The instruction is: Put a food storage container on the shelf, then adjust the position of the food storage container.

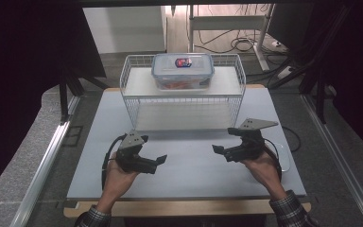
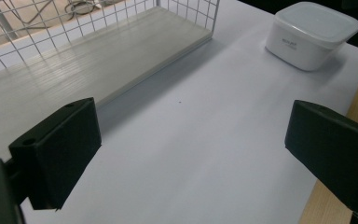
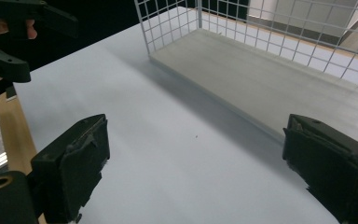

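Risks, judged from the present layout:
- Surface [image 1: 189, 175]: lying bare and smooth under both tools. Judging anything set down here likely to slide toward the wooden border [image 1: 179, 207] just behind the tools if pushed rather than lifted.
- Wire rack [image 1: 132, 101]: standing just ahead of both tools, open side facing them. Expecting a jaw to catch in the mesh side walls if either tool goes in wide; a snag could be dragging the whole rack, which looks light.
- Lidded box [image 1: 183, 71]: sitting on the rack's top shelf, above and ahead of both tools, roughly centred between them. Judging a one-sided pull likely to tip it off the front rim. The clip lid looks slick, so a grip on the lid alone may be slipping.
- White tub [image 2: 312, 35]: resting on the surface beyond the right tool's outer side, well apart from the left tool, near the surface's corner. A backward sweep of the right forearm could be knocking it over the edge.
- Left tool [image 1: 153, 149] and right tool [image 1: 223, 140]: both hovering low with jaws spread wide, gripping nothing, tips pointing toward each other.

Edges and open room:
- Seeing wide bare surface between the two tools and between the tools and the rack front.
- Seeing free room over the rack's lower shelf [image 3: 270, 79], with the top shelf limiting height.
- Finding little margin behind the tools before the wooden border.
- Finding the tightest spot at the right tool's outer side, by the tub.
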A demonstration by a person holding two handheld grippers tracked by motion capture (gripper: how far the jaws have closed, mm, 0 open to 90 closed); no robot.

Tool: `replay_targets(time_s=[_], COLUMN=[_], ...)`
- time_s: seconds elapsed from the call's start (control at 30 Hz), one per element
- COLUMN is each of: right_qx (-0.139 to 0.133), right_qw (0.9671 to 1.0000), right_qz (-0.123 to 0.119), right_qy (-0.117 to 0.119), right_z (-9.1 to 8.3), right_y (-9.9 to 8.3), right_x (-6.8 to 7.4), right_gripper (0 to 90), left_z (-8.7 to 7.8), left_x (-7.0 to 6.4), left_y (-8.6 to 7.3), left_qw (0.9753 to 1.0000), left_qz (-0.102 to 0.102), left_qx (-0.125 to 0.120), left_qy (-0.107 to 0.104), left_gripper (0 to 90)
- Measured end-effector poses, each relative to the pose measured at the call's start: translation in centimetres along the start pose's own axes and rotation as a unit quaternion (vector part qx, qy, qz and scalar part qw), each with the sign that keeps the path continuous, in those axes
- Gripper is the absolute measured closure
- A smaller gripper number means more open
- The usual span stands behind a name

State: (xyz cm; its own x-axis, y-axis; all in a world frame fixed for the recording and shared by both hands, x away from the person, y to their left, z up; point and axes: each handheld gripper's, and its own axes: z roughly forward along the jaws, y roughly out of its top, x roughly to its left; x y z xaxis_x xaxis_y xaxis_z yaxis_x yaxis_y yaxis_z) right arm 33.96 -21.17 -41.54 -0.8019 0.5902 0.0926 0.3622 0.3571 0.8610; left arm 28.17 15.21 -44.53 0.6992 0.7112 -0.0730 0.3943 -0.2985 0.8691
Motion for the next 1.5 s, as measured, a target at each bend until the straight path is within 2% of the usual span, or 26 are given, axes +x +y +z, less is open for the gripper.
replay_targets(time_s=[0.17, 0.2, 0.23, 0.33, 0.37, 0.4, 0.47, 0.5, 0.53, 0.63, 0.67, 0.7, 0.8, 0.93, 1.03, 1.1, 1.2, 1.23, 1.3, 1.33, 1.37, 1.4, 1.43, 1.47, 1.5], right_qx=[0.003, 0.004, 0.005, 0.002, 0.002, -0.003, -0.003, 0.000, 0.002, 0.005, 0.013, 0.013, 0.028, 0.039, 0.034, 0.035, 0.033, 0.041, 0.044, 0.054, 0.054, 0.059, 0.059, 0.059, 0.050], right_qw=[1.0000, 1.0000, 0.9999, 0.9999, 0.9999, 0.9998, 0.9997, 0.9996, 0.9996, 0.9997, 0.9996, 0.9996, 0.9993, 0.9989, 0.9991, 0.9988, 0.9985, 0.9981, 0.9978, 0.9956, 0.9956, 0.9938, 0.9933, 0.9933, 0.9928], right_qz=[-0.002, -0.004, -0.005, -0.009, -0.009, -0.012, -0.016, -0.016, -0.016, -0.010, -0.010, -0.010, -0.006, -0.009, -0.007, -0.006, -0.003, 0.003, -0.001, -0.006, -0.006, 0.005, 0.018, 0.018, 0.040], right_qy=[-0.003, -0.006, -0.009, -0.014, -0.014, -0.016, -0.020, -0.022, -0.025, -0.023, -0.022, -0.022, -0.022, -0.024, -0.023, -0.035, -0.043, -0.045, -0.050, -0.076, -0.076, -0.094, -0.098, -0.098, -0.101], right_z=[-0.3, -0.4, -0.4, -0.4, -0.4, -0.4, -0.3, -0.2, -0.2, -0.1, 0.1, 0.1, 0.5, 1.0, 0.9, 0.7, 0.4, 0.0, -0.2, -0.8, -0.8, -1.5, -1.9, -1.9, -2.9], right_y=[-1.5, -1.8, -2.1, -3.1, -3.1, -3.7, -4.4, -4.7, -5.0, -5.6, -6.1, -6.1, -7.0, -7.3, -7.2, -7.0, -6.8, -6.5, -6.4, -6.3, -6.3, -6.3, -6.3, -6.3, -6.4], right_x=[0.7, 0.8, 0.9, 1.3, 1.3, 1.6, 1.8, 1.9, 2.0, 2.1, 2.2, 2.2, 2.4, 2.5, 2.5, 2.5, 2.4, 2.1, 2.0, 1.6, 1.6, 0.9, 0.4, 0.4, -0.6], right_gripper=[7.6, 7.6, 7.7, 7.8, 7.8, 8.1, 8.2, 8.2, 8.3, 8.3, 8.2, 8.2, 8.2, 8.2, 7.9, 2.5, 2.0, 2.1, 2.1, 3.1, 3.1, 10.2, 16.8, 16.8, 30.2], left_z=[-0.2, -0.2, -0.2, -0.4, -0.4, -0.4, -0.5, -0.7, -0.8, -0.8, -0.5, -0.5, 0.4, 0.2, 0.1, 0.1, 0.0, 0.0, 0.1, 0.2, 0.2, 0.2, 0.2, 0.2, 0.2], left_x=[-0.4, -0.4, -0.4, -0.3, -0.3, -0.4, -0.4, -0.6, -0.7, -0.8, -0.8, -0.8, -0.7, -0.6, -0.4, -0.2, -0.2, -0.1, -0.1, -0.1, -0.1, -0.2, -0.2, -0.2, -0.2], left_y=[-1.5, -2.3, -2.3, -3.9, -3.9, -4.7, -5.0, -5.7, -6.0, -6.5, -7.1, -7.1, -7.9, -7.8, -7.9, -7.9, -8.0, -8.0, -8.0, -8.0, -8.0, -8.0, -8.0, -8.0, -8.0], left_qw=[1.0000, 1.0000, 1.0000, 0.9999, 0.9999, 0.9998, 0.9998, 0.9998, 0.9997, 0.9996, 0.9996, 0.9996, 0.9989, 0.9992, 0.9992, 0.9991, 0.9991, 0.9990, 0.9990, 0.9988, 0.9988, 0.9987, 0.9987, 0.9987, 0.9987], left_qz=[0.007, 0.002, 0.002, -0.011, -0.011, -0.019, -0.018, -0.011, -0.008, -0.009, -0.008, -0.008, 0.001, 0.000, -0.003, -0.009, -0.013, -0.015, -0.015, -0.013, -0.013, -0.011, -0.010, -0.010, -0.010], left_qx=[-0.003, -0.005, -0.005, -0.008, -0.008, -0.007, -0.004, -0.002, -0.002, -0.003, 0.012, 0.012, 0.040, 0.032, 0.030, 0.030, 0.029, 0.030, 0.032, 0.037, 0.037, 0.039, 0.039, 0.039, 0.038], left_qy=[0.003, 0.005, 0.005, -0.001, -0.001, -0.005, 0.000, 0.016, 0.021, 0.025, 0.025, 0.025, 0.025, 0.025, 0.027, 0.029, 0.029, 0.028, 0.028, 0.029, 0.029, 0.030, 0.031, 0.031, 0.031], left_gripper=[2.5, 2.5, 2.4, 2.4, 2.6, 2.7, 2.6, 2.6, 2.5, 2.1, 2.2, 2.7, 2.9, 2.9, 2.9, 3.1, 3.2, 3.3, 3.3, 3.3, 3.4, 3.4, 3.4, 3.4, 3.4])
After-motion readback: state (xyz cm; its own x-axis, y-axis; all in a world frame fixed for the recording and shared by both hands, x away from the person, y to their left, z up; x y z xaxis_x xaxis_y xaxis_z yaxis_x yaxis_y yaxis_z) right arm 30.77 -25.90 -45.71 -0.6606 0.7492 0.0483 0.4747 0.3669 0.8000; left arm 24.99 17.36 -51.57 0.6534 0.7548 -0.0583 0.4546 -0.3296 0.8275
